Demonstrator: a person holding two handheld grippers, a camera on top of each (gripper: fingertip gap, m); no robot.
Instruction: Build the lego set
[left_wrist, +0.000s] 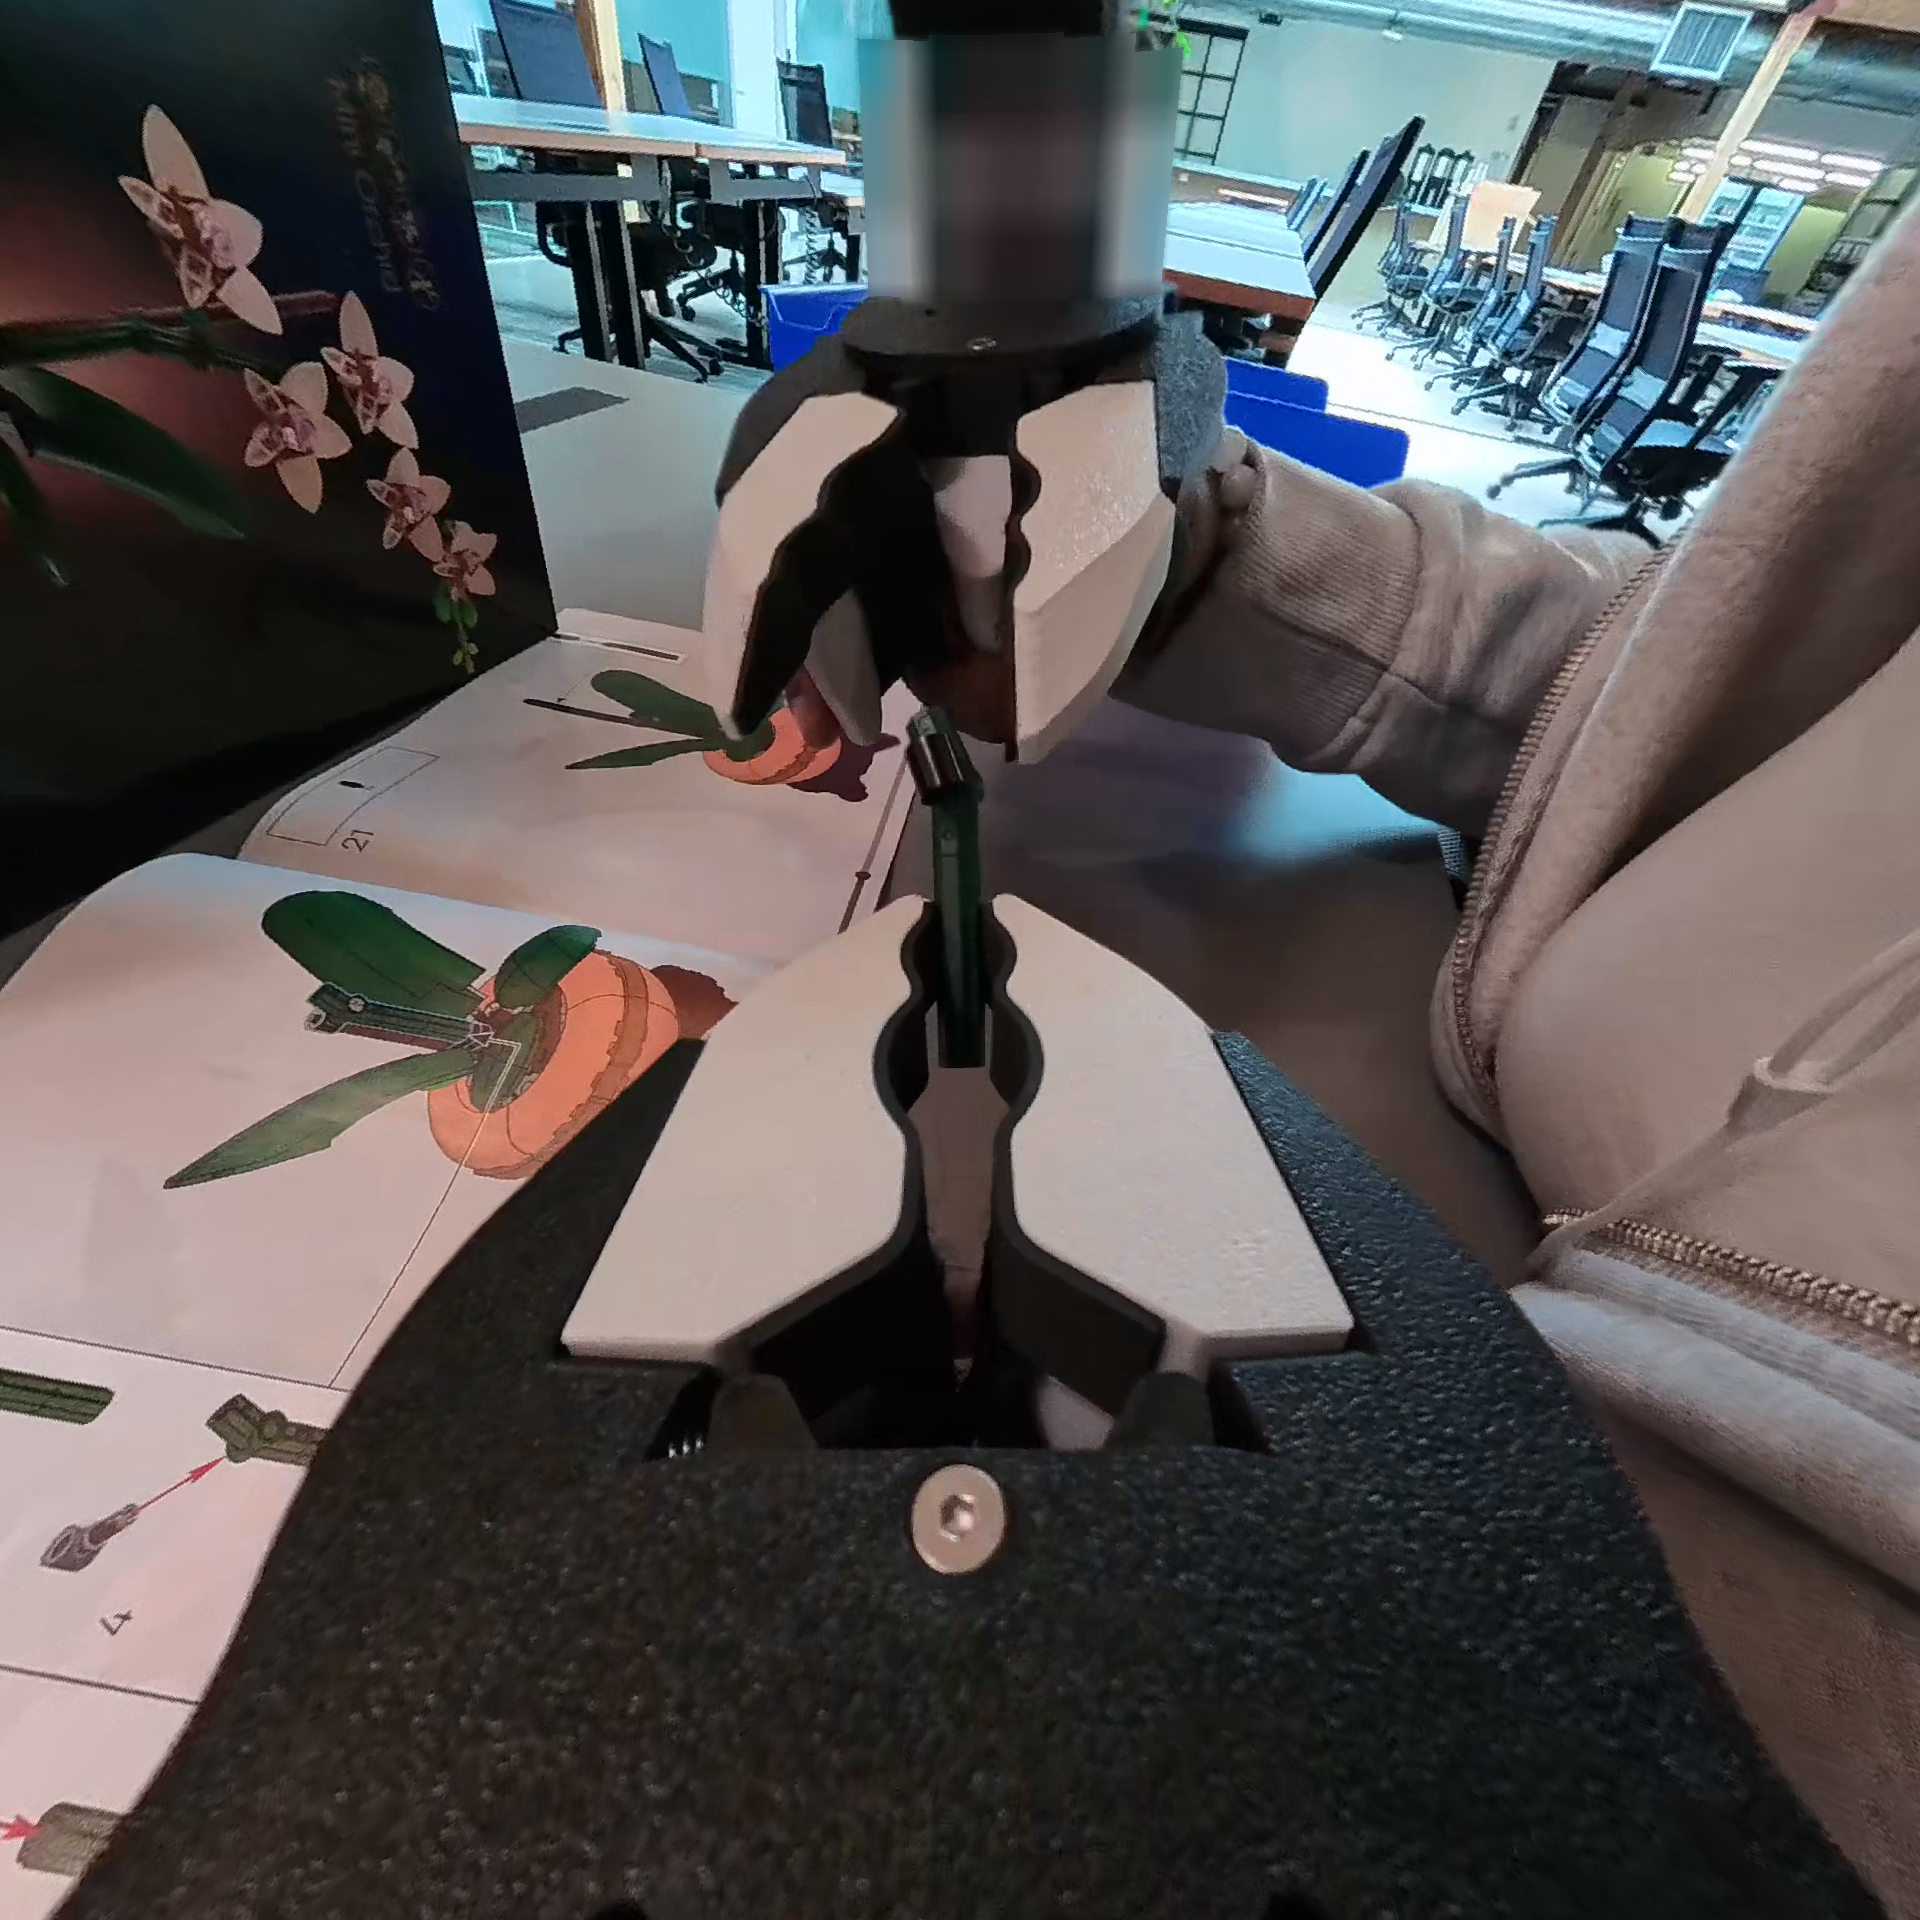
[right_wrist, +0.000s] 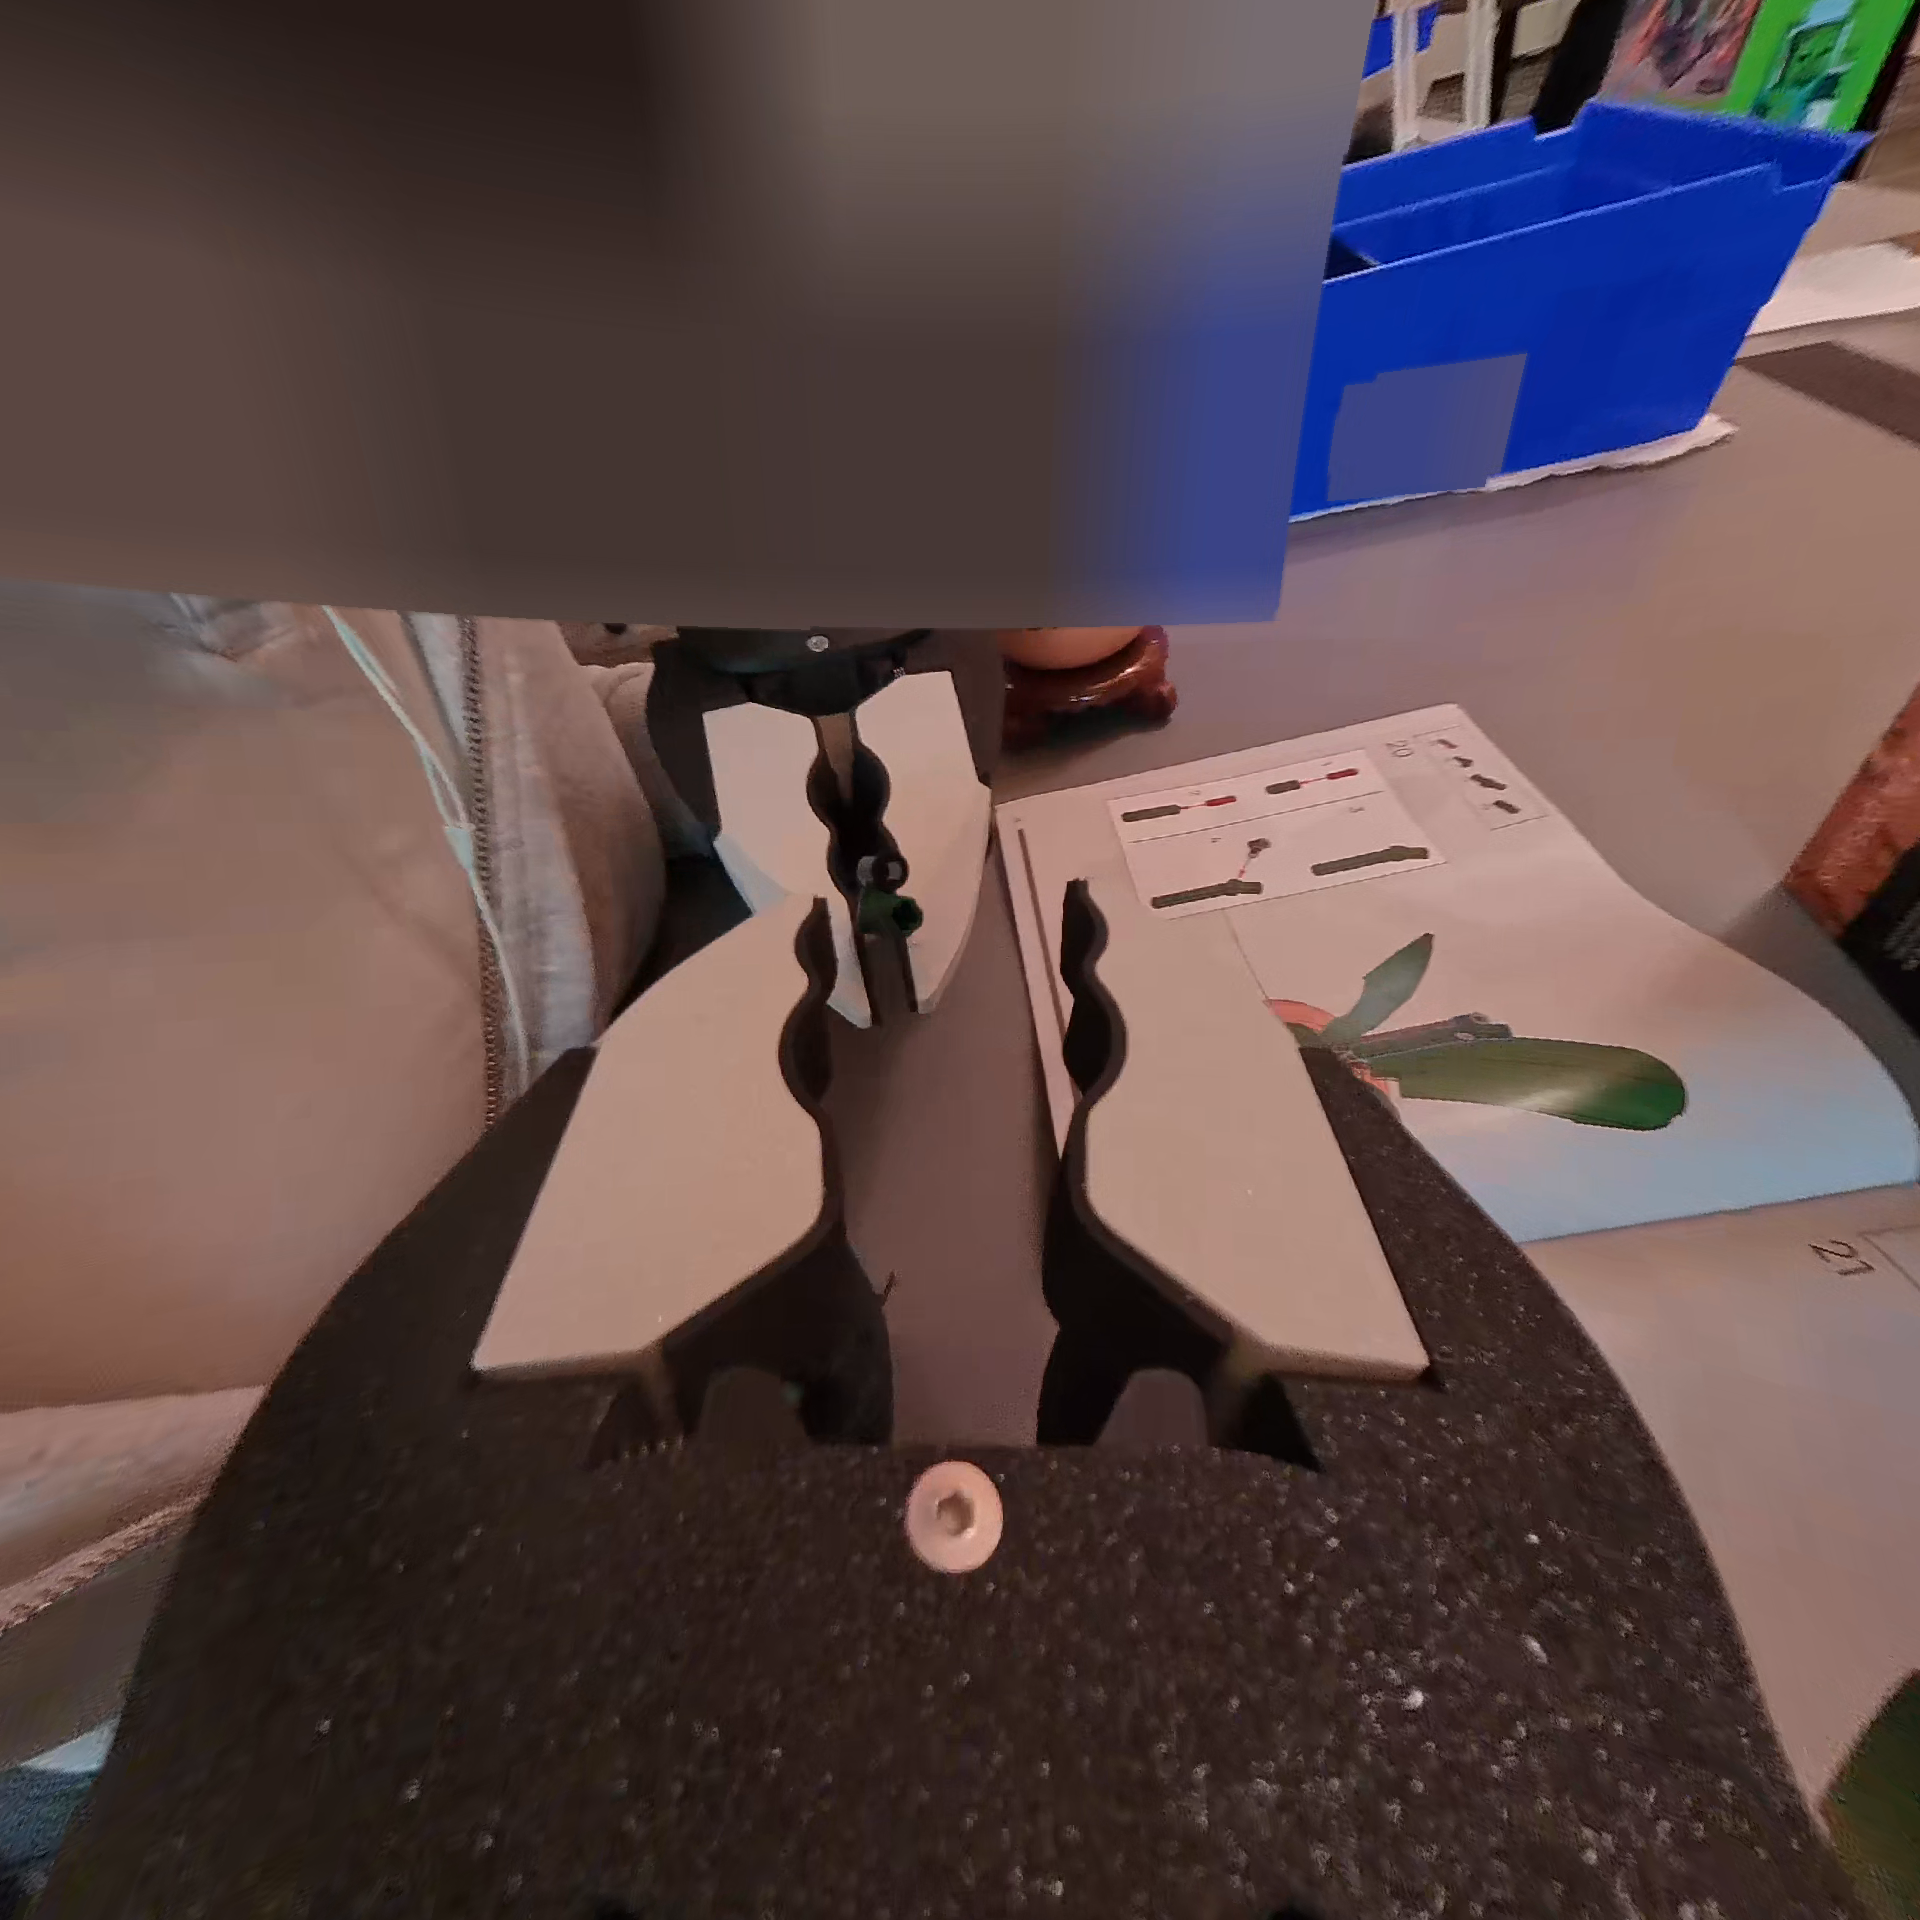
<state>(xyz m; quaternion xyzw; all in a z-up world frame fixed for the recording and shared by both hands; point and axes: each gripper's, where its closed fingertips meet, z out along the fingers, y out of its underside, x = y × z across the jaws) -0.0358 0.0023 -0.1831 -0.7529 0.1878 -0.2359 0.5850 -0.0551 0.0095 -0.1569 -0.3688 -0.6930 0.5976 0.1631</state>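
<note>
In the left wrist view my left gripper is shut on a dark green lego stem that stands up from between its fingertips, with a black connector on its far end. My right gripper faces it from above, open and empty, its fingertips on either side of the connector. In the right wrist view my right gripper is open, and the left gripper beyond it holds the green stem close to my left finger.
The open instruction booklet lies on the grey table, also in the right wrist view. The dark lego box stands at back left. A blue bin and a small wooden stand sit behind. A person's beige hoodie is close by. The tips of both grippers are at nearly the same place.
</note>
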